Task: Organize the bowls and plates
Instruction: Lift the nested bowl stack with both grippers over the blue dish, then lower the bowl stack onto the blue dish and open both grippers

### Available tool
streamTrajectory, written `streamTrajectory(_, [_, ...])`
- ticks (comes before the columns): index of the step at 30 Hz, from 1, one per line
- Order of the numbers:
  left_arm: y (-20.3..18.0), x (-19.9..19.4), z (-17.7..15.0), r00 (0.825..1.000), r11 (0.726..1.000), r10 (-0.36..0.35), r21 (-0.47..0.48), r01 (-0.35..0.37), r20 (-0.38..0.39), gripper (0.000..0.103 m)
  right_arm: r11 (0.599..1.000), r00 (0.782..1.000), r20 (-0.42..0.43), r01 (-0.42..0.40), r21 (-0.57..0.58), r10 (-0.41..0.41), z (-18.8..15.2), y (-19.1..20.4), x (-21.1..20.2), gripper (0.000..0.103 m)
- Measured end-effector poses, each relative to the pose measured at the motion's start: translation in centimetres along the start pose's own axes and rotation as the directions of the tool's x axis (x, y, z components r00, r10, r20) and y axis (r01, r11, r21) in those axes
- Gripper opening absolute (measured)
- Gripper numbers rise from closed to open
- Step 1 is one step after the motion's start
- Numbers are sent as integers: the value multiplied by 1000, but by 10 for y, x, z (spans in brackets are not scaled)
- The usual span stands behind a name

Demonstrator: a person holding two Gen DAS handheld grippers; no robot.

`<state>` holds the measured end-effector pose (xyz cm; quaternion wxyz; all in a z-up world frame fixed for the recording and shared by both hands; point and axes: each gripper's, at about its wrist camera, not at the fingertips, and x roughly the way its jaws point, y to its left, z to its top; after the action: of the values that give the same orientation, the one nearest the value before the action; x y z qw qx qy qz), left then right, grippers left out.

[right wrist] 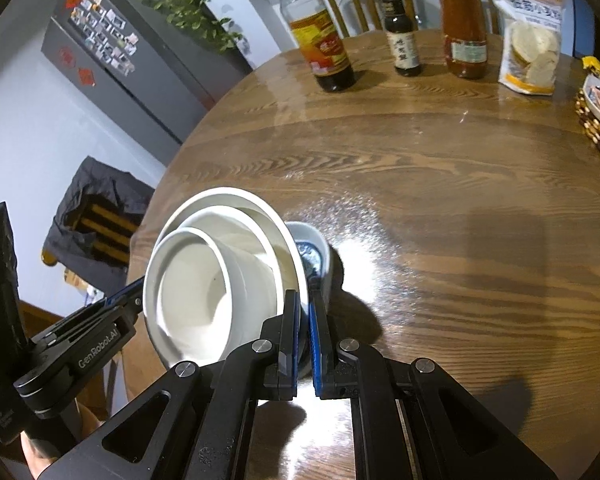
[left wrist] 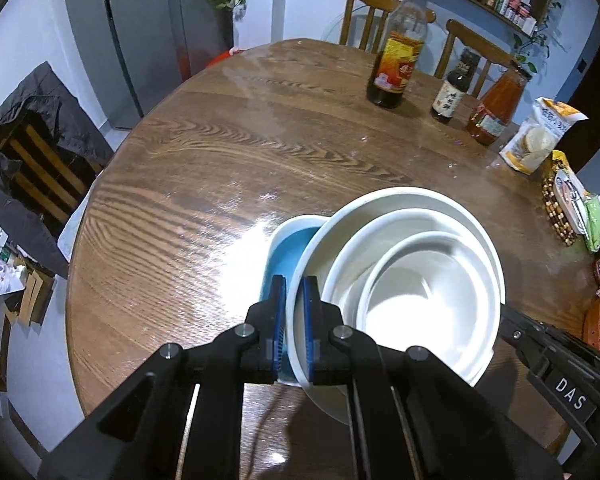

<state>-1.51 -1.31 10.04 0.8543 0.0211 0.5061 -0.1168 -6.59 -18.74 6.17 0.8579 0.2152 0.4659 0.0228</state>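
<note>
Three white bowls are nested: a large bowl, a middle one and a small one. A blue-glazed dish lies under them. The stack hangs tilted just above the round wooden table. My left gripper is shut on the stack's left rim. In the right wrist view, my right gripper is shut on the opposite rim, with the large bowl and the blue-patterned dish between its pads. Each gripper's body shows at the edge of the other's view.
Three sauce bottles and a cracker bag stand at the far right of the table. A beaded basket with packets sits on the right edge. Wooden chairs stand behind, and a jacket-draped chair at left.
</note>
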Motion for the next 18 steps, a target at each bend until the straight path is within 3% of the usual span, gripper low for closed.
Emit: streamTrajectory(18, [13, 40, 17, 994, 1000, 17, 26, -14, -105, 4, 995, 995, -100, 16, 97, -7, 14, -8, 42, 9])
